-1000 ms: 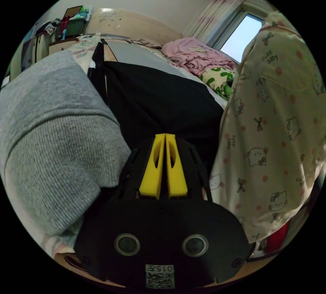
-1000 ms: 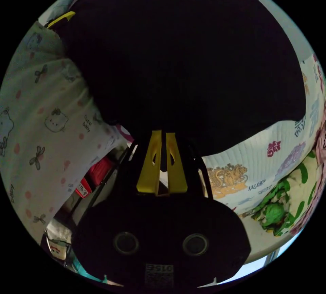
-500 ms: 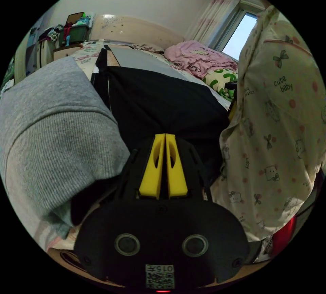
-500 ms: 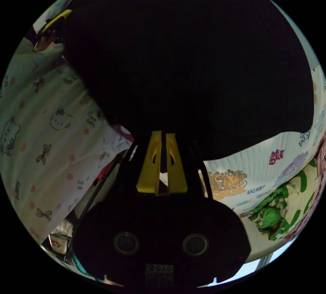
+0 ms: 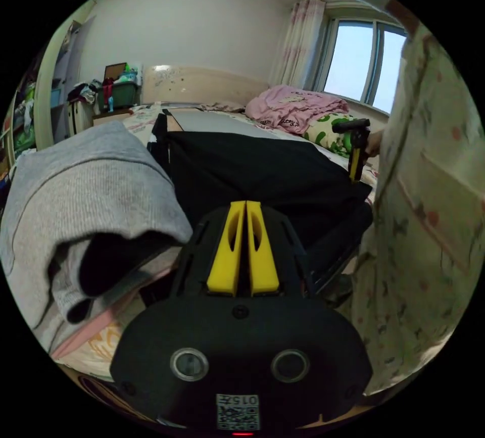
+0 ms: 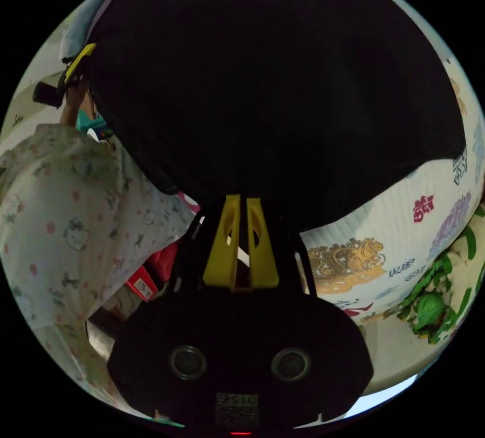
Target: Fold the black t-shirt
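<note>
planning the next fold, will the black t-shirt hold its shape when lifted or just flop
Probably flops: the black t-shirt sags in a soft curve over the bed's edge. Likely light, as thin fabric. It may slide on the smooth printed sheet when pushed.

1. Both views are round fisheye pictures ringed by black; straight lines bow toward the rim.
2. In the left gripper view, cool daylight enters through the window (image 5: 364,71) ahead and to the right of the gripper; the panes are bright, nearly washed out.
3. The wall (image 5: 187,34) ahead is evenly lit, without hard shadows.
4. The patterned sleeve (image 5: 429,215) at the right is smeared and out of focus.
5. The grey garment (image 5: 86,190) left of the gripper is sharp, with a deep shadow in its opening.
6. The right gripper view is dim: the black t-shirt (image 6: 273,84) ahead reads as a flat dark mass without visible folds.
7. The printed bedsheet (image 6: 399,226) to the right is softly lit.
</note>
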`<move>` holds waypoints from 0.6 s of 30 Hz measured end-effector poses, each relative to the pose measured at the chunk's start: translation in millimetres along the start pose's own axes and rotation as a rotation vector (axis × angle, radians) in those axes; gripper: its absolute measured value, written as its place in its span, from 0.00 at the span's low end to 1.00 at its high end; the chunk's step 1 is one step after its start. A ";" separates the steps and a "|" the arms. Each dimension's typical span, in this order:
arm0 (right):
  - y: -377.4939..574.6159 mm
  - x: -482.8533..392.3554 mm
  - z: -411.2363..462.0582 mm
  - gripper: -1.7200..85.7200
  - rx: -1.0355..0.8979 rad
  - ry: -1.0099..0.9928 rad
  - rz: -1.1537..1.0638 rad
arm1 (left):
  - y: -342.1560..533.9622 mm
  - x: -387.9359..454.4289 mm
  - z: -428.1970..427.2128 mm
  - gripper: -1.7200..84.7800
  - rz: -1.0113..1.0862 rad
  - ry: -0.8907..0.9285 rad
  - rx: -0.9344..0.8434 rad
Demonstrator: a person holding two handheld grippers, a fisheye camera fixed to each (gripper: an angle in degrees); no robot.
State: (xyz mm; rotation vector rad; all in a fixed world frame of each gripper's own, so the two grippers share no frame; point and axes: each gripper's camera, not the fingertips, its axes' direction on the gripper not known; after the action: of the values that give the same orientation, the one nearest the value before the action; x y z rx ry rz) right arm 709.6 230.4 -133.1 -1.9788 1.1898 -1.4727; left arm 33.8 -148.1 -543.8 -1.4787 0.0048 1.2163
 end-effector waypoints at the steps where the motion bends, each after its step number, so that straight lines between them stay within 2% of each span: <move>1: 14.3 -6.6 -5.0 0.03 0.055 0.003 0.012 | 1.4 -1.2 -3.7 0.02 0.000 -0.005 0.005; 7: 125.7 -47.0 -15.3 0.05 0.539 -0.024 0.181 | 7.7 -17.9 -52.3 0.02 -0.086 -0.100 -0.004; 11: 198.5 -84.4 -9.7 0.08 0.766 -0.023 0.315 | 33.9 -14.2 -144.5 0.04 -0.182 -0.203 0.182; 13: 229.8 -101.0 -21.0 0.08 0.901 -0.031 0.343 | 52.7 -22.6 -173.6 0.08 -0.285 -0.261 0.190; 16: 266.0 -128.0 -53.4 0.08 1.090 -0.078 0.325 | 81.9 -44.6 -197.7 0.11 -0.419 -0.185 0.168; 18: 269.5 -151.1 -74.2 0.08 1.117 -0.062 0.289 | 91.2 -59.3 -204.3 0.12 -0.474 -0.138 0.146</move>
State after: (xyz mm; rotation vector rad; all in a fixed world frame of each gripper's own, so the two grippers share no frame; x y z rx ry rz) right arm 523.6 215.3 -390.3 -1.0205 0.3883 -1.4179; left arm 85.2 -363.1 -612.2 -1.1786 -0.3266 0.9055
